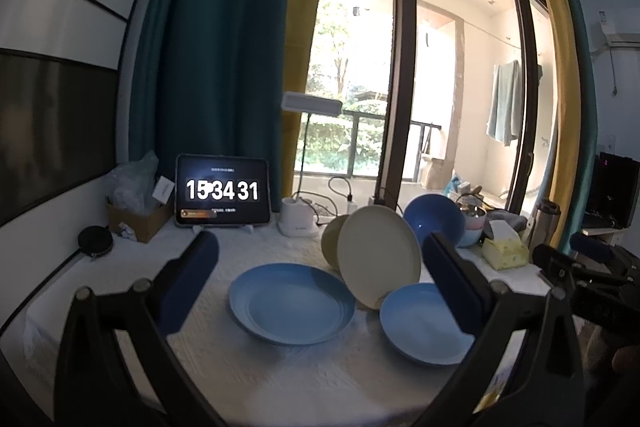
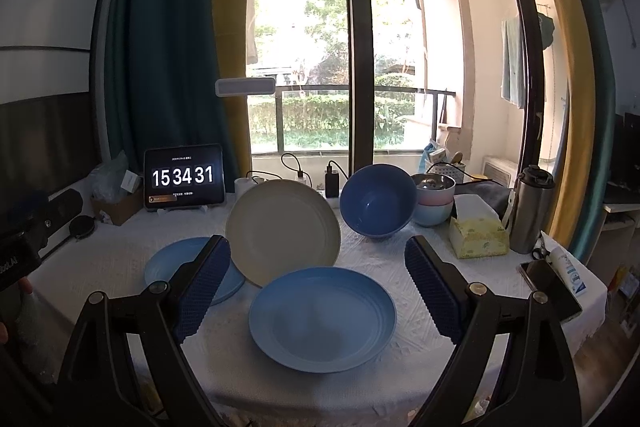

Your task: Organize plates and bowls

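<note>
Right gripper [image 2: 318,287] jaws wide apart above a pale blue plate [image 2: 322,319] lying flat on the bench [image 2: 400,263]. Left gripper [image 1: 320,283] jaws gape too, over another blue plate [image 1: 292,303]; a cream plate [image 2: 284,231] stands tilted behind, beside a tipped dark blue bowl [image 2: 378,201].

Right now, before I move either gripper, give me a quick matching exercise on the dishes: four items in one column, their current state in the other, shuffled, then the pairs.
Items
1. cream plate
2. dark blue bowl
3. near blue plate
4. pink bowl

States
A. lies flat on the tablecloth, between the open fingers of the right gripper
B. tipped on its side, opening facing the camera
C. stands tilted on its edge
D. stacked on a light blue bowl

Pairs: 1-C, 2-B, 3-A, 4-D
</note>
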{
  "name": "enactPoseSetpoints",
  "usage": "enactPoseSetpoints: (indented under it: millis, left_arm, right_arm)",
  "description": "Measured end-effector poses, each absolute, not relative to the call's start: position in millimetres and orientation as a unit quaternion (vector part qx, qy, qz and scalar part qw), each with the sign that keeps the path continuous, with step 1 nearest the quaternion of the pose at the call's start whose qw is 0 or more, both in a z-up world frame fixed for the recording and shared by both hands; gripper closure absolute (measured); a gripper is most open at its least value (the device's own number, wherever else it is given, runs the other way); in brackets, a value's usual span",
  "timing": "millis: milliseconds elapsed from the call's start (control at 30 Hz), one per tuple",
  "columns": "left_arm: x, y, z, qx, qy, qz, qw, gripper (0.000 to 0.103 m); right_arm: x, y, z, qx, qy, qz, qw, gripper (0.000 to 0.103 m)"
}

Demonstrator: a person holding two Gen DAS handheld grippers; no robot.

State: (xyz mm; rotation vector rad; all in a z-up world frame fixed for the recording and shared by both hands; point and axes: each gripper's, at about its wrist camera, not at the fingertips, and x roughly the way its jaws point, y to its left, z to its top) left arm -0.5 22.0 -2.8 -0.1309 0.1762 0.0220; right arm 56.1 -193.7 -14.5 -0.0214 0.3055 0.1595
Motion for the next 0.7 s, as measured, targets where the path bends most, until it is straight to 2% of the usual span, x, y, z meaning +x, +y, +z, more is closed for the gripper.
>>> enactPoseSetpoints:
  millis: [700]
  left_arm:
    - [3.9,24.2,-6.9,-0.070,0.102,0.008,0.992,0.000]
  right_arm:
    - [62.9,-191.8,-19.5,-0.015,0.163,0.078,0.983,0.011]
